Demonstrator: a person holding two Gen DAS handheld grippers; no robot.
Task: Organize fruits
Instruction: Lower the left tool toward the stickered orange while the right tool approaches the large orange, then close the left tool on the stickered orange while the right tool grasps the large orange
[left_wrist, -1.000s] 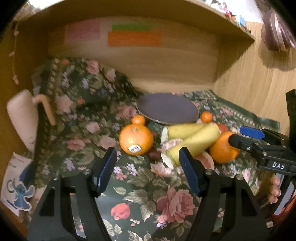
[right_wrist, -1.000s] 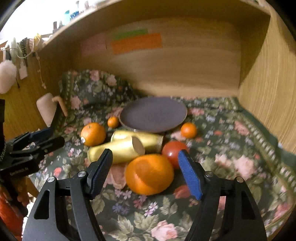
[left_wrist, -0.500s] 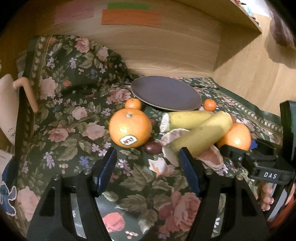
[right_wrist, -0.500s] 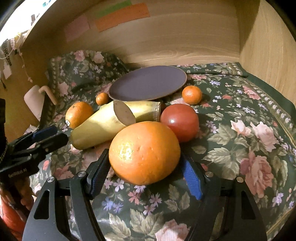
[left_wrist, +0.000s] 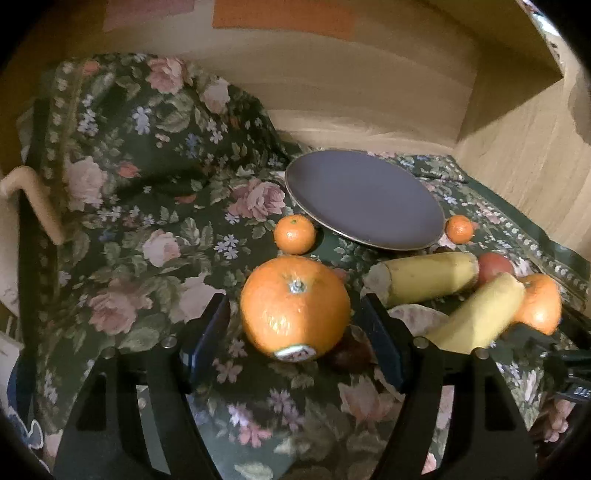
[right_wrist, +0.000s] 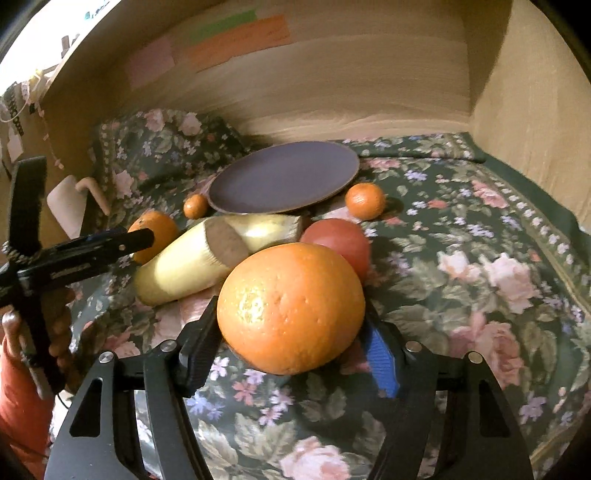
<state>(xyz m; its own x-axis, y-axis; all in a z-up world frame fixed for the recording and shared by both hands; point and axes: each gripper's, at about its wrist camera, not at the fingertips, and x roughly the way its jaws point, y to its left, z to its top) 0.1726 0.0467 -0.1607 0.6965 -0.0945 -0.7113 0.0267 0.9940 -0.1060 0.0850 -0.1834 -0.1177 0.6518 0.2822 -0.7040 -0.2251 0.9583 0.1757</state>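
My left gripper (left_wrist: 295, 328) is open around a stickered orange (left_wrist: 294, 308) that lies on the floral cloth; small gaps show on both sides. My right gripper (right_wrist: 291, 332) is open around a second large orange (right_wrist: 290, 308), its fingers close to or touching the sides. Two banana pieces (right_wrist: 192, 260) (left_wrist: 423, 282), a red fruit (right_wrist: 338, 242) and two small mandarins (left_wrist: 294, 234) (right_wrist: 365, 200) lie between the oranges and an empty dark plate (left_wrist: 364, 199) (right_wrist: 284, 182). The left gripper also shows in the right wrist view (right_wrist: 136, 236).
The floral cloth (right_wrist: 461, 258) covers the floor of a wooden alcove with a back wall (right_wrist: 332, 92) and a right side wall (right_wrist: 535, 110). The cloth is bunched high at the left (left_wrist: 147, 129). A cream hooked object (left_wrist: 33, 199) stands at the far left.
Both grippers have moved forward and down. Each now has a large orange between its fingers; a second ago the oranges lay ahead of the fingertips.
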